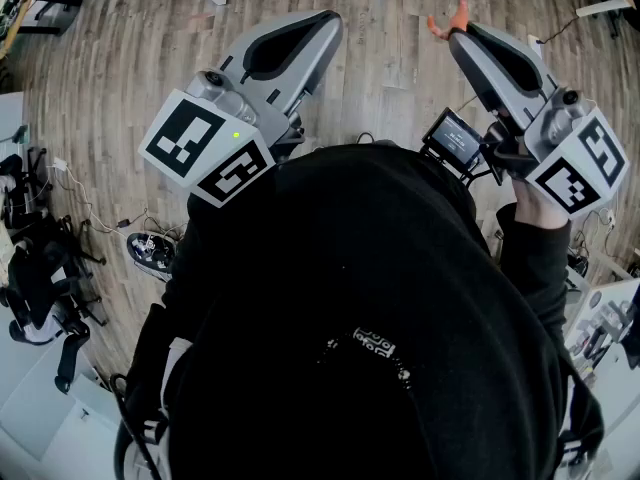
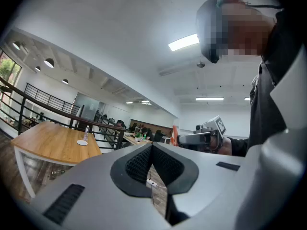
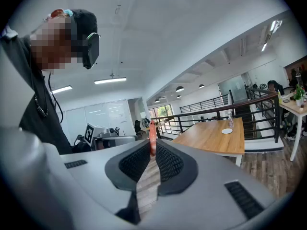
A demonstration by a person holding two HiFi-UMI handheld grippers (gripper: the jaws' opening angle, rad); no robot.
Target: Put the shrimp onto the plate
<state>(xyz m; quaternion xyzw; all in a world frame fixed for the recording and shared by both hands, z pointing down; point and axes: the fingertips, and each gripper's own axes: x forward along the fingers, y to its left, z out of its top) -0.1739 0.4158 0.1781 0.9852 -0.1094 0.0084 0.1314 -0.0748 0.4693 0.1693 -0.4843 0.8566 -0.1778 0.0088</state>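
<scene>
Up at about eleven o'clock in the head view we hold the left hand-held gripper [image 1: 325,20] over the plank floor [image 1: 120,58], its marker cube toward us. In its own view that left hand-held gripper [image 2: 152,146] has its jaws pressed together at the tips, and we see nothing between them. At the centre, from six o'clock upward, our black top [image 1: 350,318] fills most of the head view. At about one o'clock the right hand-held gripper [image 1: 462,34] points away from us, with our hand [image 1: 540,204] wrapped round its grip. The orange shrimp [image 1: 450,20] sticks out of its tip, in the air above the floor. In the right gripper view the jaws of the right hand-held gripper [image 3: 152,145] stand nearly together, pinching the shrimp [image 3: 152,131] upright at their twelve o'clock end. Off at three o'clock in that view a wooden counter [image 3: 211,139] stands by a black railing [image 3: 216,111], well apart from the shrimp, with a small white disc [image 3: 227,131] on it.
</scene>
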